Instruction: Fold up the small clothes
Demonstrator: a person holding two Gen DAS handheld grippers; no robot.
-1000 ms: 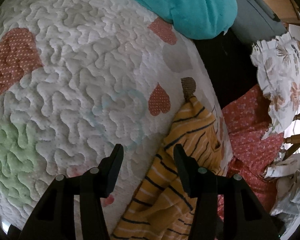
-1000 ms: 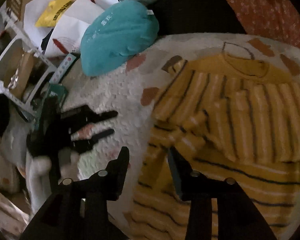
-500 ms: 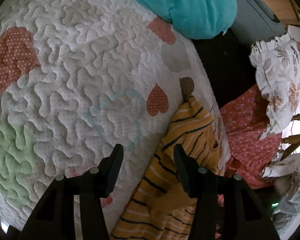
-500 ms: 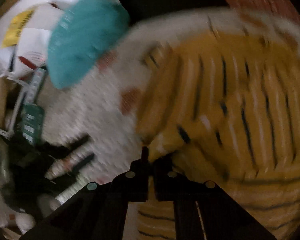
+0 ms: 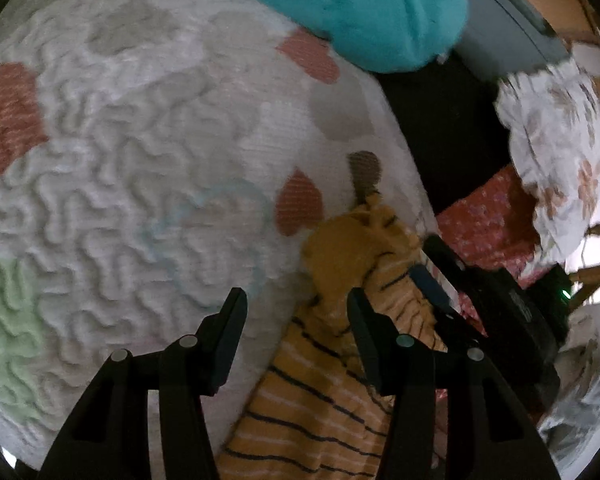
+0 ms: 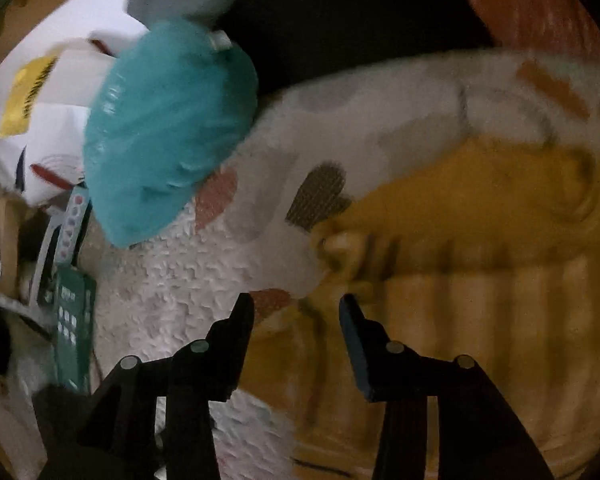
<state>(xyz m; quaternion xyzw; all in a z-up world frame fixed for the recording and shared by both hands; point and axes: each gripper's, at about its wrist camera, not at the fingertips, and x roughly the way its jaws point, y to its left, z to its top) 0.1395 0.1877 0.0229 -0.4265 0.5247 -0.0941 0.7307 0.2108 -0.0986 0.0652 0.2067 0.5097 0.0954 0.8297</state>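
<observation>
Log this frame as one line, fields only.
left gripper: open, over quilt | right gripper: jaws just opened, empty | shirt: sleeve folded in, on quilt

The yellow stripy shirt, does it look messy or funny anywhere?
Yes. The yellow shirt isn't flat on the white quilt: its top left corner is scrunched into a lump, and the fabric below it lies in loose wrinkles. The picture is blurry, so finer detail can't be told.

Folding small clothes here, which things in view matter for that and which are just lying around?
For the job:
- yellow striped top
- quilted heart blanket under it
- left tool, right tool, both open

Lying about:
- teal bag
- floral cloth
- red patterned fabric
</observation>
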